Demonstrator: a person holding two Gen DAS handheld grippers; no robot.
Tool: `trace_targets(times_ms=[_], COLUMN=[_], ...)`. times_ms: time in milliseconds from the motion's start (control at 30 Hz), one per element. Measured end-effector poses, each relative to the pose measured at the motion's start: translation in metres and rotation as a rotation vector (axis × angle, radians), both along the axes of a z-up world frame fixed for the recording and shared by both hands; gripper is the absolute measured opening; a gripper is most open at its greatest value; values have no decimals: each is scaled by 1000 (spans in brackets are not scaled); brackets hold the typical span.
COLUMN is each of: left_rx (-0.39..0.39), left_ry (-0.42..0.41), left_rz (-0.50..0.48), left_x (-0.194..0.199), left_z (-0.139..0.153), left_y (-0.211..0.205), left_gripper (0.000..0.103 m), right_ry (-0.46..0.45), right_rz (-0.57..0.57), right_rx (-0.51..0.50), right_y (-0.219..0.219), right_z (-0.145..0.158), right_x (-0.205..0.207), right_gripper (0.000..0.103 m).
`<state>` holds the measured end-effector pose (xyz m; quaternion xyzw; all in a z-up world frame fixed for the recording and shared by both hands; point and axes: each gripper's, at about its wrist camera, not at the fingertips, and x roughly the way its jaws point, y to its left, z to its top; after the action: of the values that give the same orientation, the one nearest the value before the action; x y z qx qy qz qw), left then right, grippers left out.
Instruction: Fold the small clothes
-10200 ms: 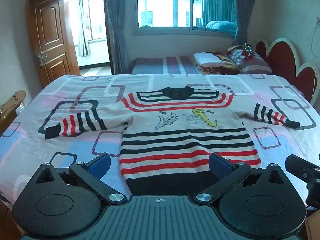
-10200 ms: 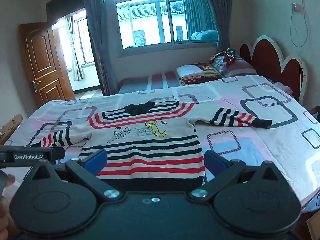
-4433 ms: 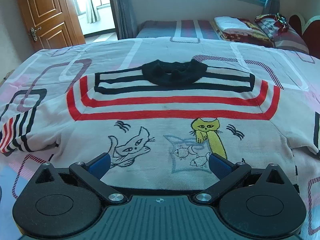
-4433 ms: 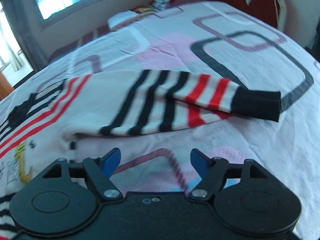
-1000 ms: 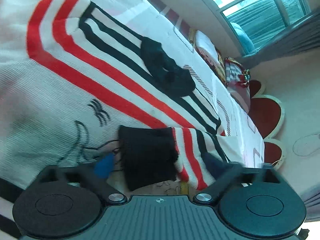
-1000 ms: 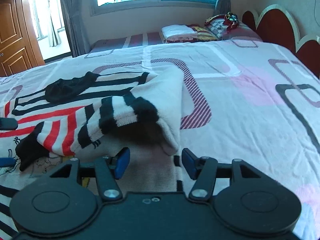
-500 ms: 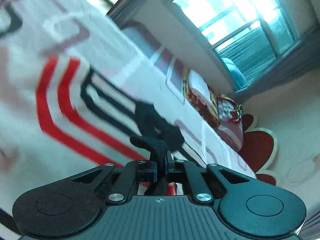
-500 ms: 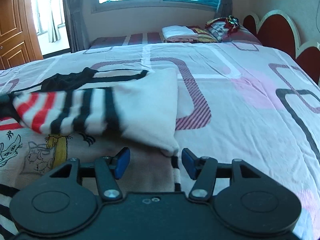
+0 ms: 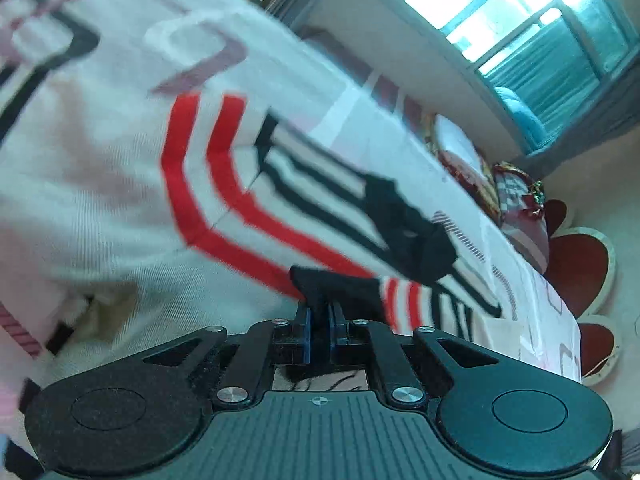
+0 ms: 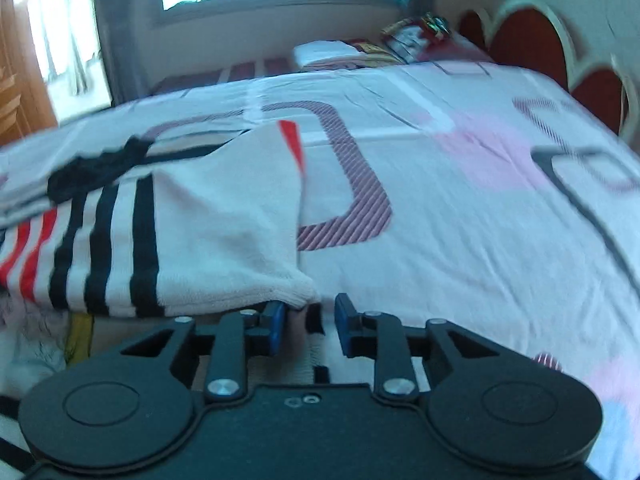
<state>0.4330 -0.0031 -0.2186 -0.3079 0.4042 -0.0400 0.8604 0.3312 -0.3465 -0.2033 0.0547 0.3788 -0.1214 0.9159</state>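
Folding step: left gripper [image 9: 319, 330] is pinching the black sleeve cuff [image 9: 336, 282], pulling it across the striped sweater [image 9: 120, 216] on the bed [image 10: 460, 208].
Right gripper [image 10: 309, 326]: is hovering spread apart by the sleeve fold [image 10: 224, 248].
Next: is calling for laying the cuff flat, then releasing.

Blurred cloth, cropped edges

The cream knitted sweater with red and black stripes [image 9: 120, 216] is motion-smeared and cut off at the left edge in both views; the 2 blue-padded fingertips [image 10: 276, 326] cover the cloth behind them.
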Motion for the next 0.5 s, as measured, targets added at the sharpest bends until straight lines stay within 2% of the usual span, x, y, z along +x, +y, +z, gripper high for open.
trace_targets(times_ms=[100,167,333,400,500], left_rx=[17,13,39,23,43], left_ry=[-58,-92,-168,-161,-142], left_rz=[-17,-23,31,54,-10], left_x=[-4,-4,-10,-11,-5], left_z=[23,35,53,55,53], left_y=[-3,-7,-5,-1,-15], left_gripper=[7,7,7,7,7], right_ry=[2,-11,-77,-96,-95], right_rz=[6,6,25,42,80], right_rx=[9,53,56,34,34], right_y=[0,-3,-6,-4,2], right_z=[5,13,37,45,45], right_x=[-2,-10,-25,-18,-2], right_gripper=[26,32,36,42,44])
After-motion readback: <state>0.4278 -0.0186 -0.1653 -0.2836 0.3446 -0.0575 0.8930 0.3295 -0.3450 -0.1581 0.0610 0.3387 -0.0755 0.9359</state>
